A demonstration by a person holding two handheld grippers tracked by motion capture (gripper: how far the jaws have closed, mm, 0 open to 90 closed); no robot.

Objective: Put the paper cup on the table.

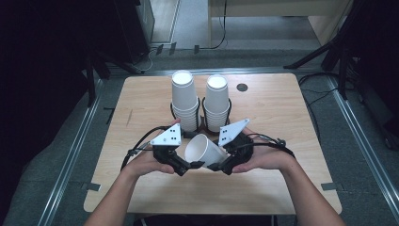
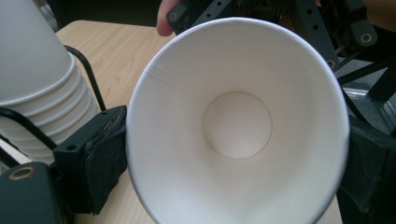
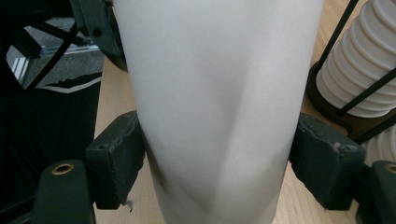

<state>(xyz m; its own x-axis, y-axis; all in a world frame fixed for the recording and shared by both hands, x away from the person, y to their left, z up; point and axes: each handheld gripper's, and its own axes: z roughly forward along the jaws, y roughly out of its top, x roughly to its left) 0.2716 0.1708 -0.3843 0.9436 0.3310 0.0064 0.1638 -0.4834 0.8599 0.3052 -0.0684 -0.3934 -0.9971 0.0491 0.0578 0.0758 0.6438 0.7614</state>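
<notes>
A: What's being held?

B: A single white paper cup (image 1: 203, 149), tipped on its side above the near middle of the wooden table (image 1: 277, 117). Its open mouth faces the person's left, its base the right.

A: Who has it?

B: Both. The right gripper (image 1: 217, 166) has its jaws pressed against the cup's outer wall, one pad on each side; in the right gripper view the wall (image 3: 219, 107) looks slightly dented between them. The left gripper (image 1: 189, 165) meets the cup at the mouth end. In the left gripper view its jaws sit on either side of the rim, touching it, so they are closed onto the cup (image 2: 238, 126).

A: How does the cup look?

B: Plain, unprinted, smooth. Looking into it, you see a round flat bottom and a faint seam running down the inner wall from the rim.

A: Anything else on the table?

B: Two stacks of the same cups, upside down, each in a black wire holder: left stack (image 1: 184, 101), right stack (image 1: 217, 102). They stand just behind the grippers.
</notes>
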